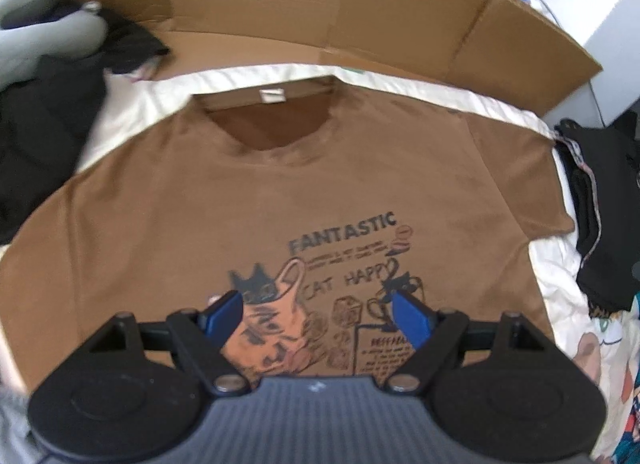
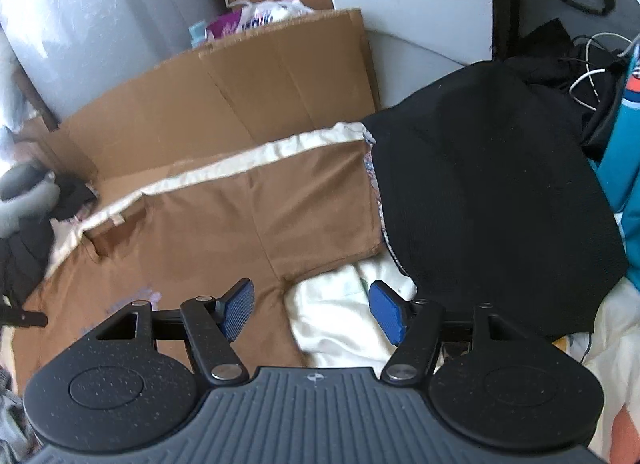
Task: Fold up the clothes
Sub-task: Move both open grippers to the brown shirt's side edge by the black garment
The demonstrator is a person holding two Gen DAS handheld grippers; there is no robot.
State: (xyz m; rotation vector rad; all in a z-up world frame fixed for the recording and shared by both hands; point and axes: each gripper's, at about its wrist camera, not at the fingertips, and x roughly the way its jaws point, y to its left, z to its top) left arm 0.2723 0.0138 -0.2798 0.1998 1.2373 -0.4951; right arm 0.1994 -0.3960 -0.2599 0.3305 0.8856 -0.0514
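Observation:
A brown T-shirt (image 1: 280,184) with a printed cat graphic and the word FANTASTIC lies flat, front up, collar pointing away, on a cream sheet (image 1: 132,112). My left gripper (image 1: 318,318) hovers open over the print, its blue pads wide apart with nothing between them. In the right wrist view the shirt's right sleeve (image 2: 304,208) spreads out toward a black garment. My right gripper (image 2: 312,310) is open above the sleeve's lower edge and the cream sheet (image 2: 336,316), holding nothing.
Flattened brown cardboard (image 1: 320,12) stands along the far side. Dark clothes (image 1: 44,124) pile up at the left. A black folded garment (image 2: 492,200) lies right of the shirt. Cables (image 2: 588,80) and a teal item (image 2: 628,136) sit at the far right.

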